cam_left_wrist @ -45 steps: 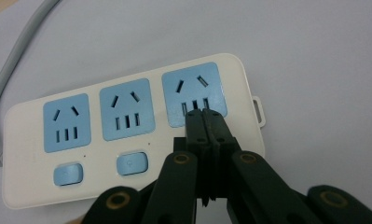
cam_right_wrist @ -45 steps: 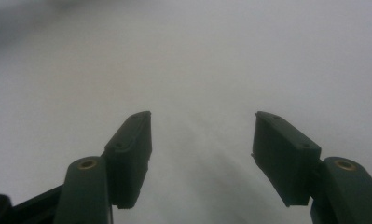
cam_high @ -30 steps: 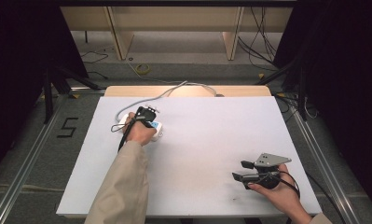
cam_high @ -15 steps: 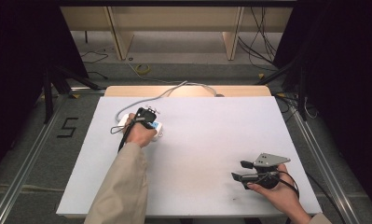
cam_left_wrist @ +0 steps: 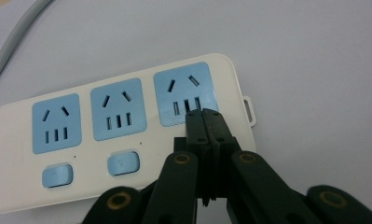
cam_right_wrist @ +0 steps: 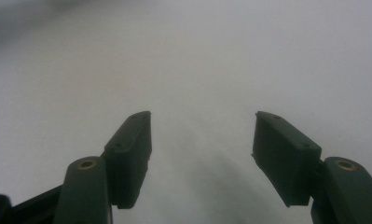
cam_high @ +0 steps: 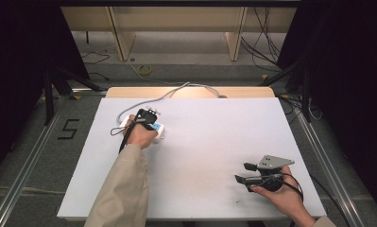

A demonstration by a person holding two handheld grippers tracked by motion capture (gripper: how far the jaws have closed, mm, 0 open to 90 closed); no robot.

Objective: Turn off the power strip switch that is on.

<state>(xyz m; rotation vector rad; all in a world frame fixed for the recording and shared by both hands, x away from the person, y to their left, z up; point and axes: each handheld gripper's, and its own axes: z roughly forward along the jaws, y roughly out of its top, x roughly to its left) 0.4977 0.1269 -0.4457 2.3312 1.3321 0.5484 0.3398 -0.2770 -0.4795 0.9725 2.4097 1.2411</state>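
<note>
A cream-white power strip lies flat on the white table, face up, toward the table's far left part. It carries three blue socket panels in a row. Below the first two panels sit two small blue rocker switches; the spot below the third is hidden. A small tab sticks out from one short end, and its grey cord curves away off the far edge.

Sleeve: you wear a beige long sleeve on your left arm.
Left tool: black jaws, brass-coloured rivets, black cable.
Right tool: black, topped by a grey three-cornered plate; black cable loops at your wrist.
</note>
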